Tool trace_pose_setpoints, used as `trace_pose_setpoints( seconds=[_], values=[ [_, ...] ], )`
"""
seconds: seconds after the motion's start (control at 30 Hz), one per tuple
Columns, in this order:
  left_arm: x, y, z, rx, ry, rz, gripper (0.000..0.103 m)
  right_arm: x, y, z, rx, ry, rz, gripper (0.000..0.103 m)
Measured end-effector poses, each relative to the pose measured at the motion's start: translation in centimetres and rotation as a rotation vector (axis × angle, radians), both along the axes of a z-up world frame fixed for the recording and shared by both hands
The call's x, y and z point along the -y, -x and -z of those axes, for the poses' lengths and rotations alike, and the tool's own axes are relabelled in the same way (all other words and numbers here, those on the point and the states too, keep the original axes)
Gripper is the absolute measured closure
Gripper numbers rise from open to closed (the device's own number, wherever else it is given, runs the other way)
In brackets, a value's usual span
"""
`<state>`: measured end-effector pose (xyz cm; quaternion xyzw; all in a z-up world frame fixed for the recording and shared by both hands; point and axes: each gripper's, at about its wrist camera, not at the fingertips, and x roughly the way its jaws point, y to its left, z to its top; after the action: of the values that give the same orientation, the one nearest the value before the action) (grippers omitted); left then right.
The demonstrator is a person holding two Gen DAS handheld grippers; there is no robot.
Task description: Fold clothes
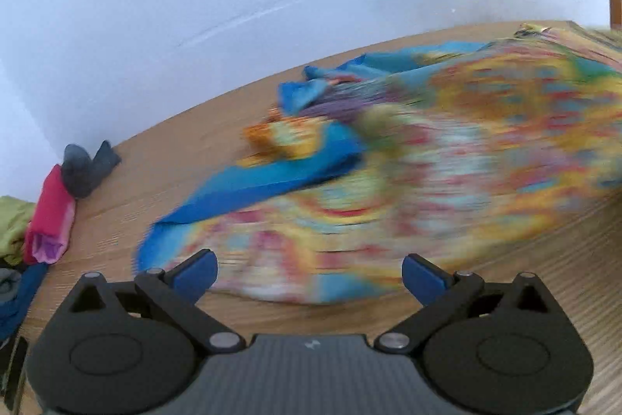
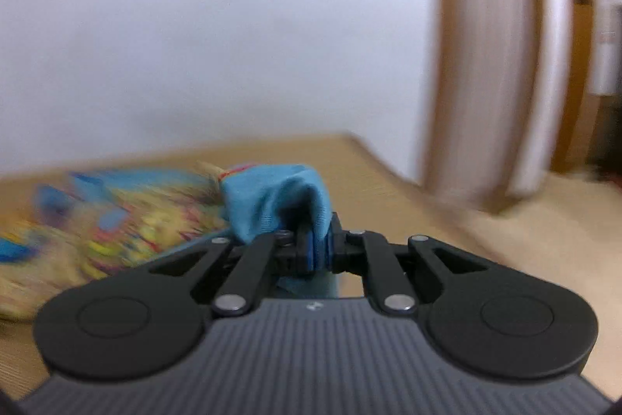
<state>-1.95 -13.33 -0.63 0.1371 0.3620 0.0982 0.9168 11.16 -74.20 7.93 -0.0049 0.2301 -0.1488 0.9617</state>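
A multicoloured patterned garment (image 1: 408, 174) with blue edging lies spread and rumpled on the wooden table (image 1: 194, 150), blurred by motion. My left gripper (image 1: 309, 269) is open and empty, its blue fingertips (image 1: 198, 269) just over the garment's near edge. My right gripper (image 2: 318, 251) is shut on a light blue fold of the same garment (image 2: 272, 197) and holds it lifted above the table (image 2: 369, 174); the rest of the cloth trails to the left.
At the table's left end lie a dark grey sock-like piece (image 1: 85, 166), a pink rolled cloth (image 1: 50, 220), a green cloth (image 1: 11, 224) and a blue cloth (image 1: 19, 302). A white wall runs behind. A wooden door frame (image 2: 486, 65) stands at right.
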Motion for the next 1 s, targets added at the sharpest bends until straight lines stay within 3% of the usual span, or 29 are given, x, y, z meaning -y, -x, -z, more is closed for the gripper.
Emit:
trace_pose_setpoints(
  seconds=[0.1, 0.17, 0.2, 0.37, 0.4, 0.47, 0.57, 0.67, 0.77, 0.93, 0.97, 1.0],
  values=[
    [-1.6, -0.3, 0.0, -0.031, -0.032, -0.035, 0.000, 4.0, -2.4, 4.1, -0.167, 0.109, 0.158, 0.089],
    [-3.2, -2.5, -0.3, -0.056, -0.051, -0.065, 0.000, 4.8, -2.8, 5.1, -0.202, 0.103, 0.207, 0.090],
    [-4.4, -2.7, -0.3, -0.063, -0.050, -0.078, 0.000, 4.2, -2.6, 5.1, -0.175, 0.093, 0.194, 0.089],
    [-5.9, -2.9, 0.1, -0.070, -0.078, -0.151, 0.000, -4.4, 1.9, 2.2, 0.026, 0.133, 0.065, 0.052],
    [-6.2, -2.8, 0.1, -0.071, -0.074, -0.160, 0.000, -6.4, 2.0, 1.4, 0.068, 0.098, -0.011, 0.039],
    [-7.3, -2.6, 0.1, -0.073, -0.056, -0.173, 0.000, -9.9, 0.9, 1.0, 0.078, -0.025, -0.255, 0.028],
    [-8.6, -3.2, 0.6, -0.076, -0.033, -0.183, 0.000, -15.8, -2.9, 2.7, -0.017, -0.234, -0.542, 0.028],
    [-10.0, -3.5, 0.7, -0.075, -0.011, -0.153, 0.000, -21.9, -7.5, 5.8, -0.135, -0.352, -0.626, 0.029],
    [-11.5, -4.1, 1.0, -0.072, 0.011, -0.119, 0.000, -27.1, -13.7, 9.4, -0.242, -0.443, -0.569, 0.029],
    [-14.3, -6.5, 2.4, -0.118, 0.131, -0.080, 0.000, -30.4, -16.4, 12.2, -0.357, -0.461, -0.479, 0.031],
    [-14.7, -6.9, 2.8, -0.130, 0.161, -0.062, 0.003, -31.1, -16.8, 12.8, -0.367, -0.464, -0.462, 0.034],
    [-14.9, -7.4, 3.2, -0.142, 0.192, -0.035, 0.016, -31.7, -17.7, 13.3, -0.375, -0.470, -0.449, 0.052]
  ],
)
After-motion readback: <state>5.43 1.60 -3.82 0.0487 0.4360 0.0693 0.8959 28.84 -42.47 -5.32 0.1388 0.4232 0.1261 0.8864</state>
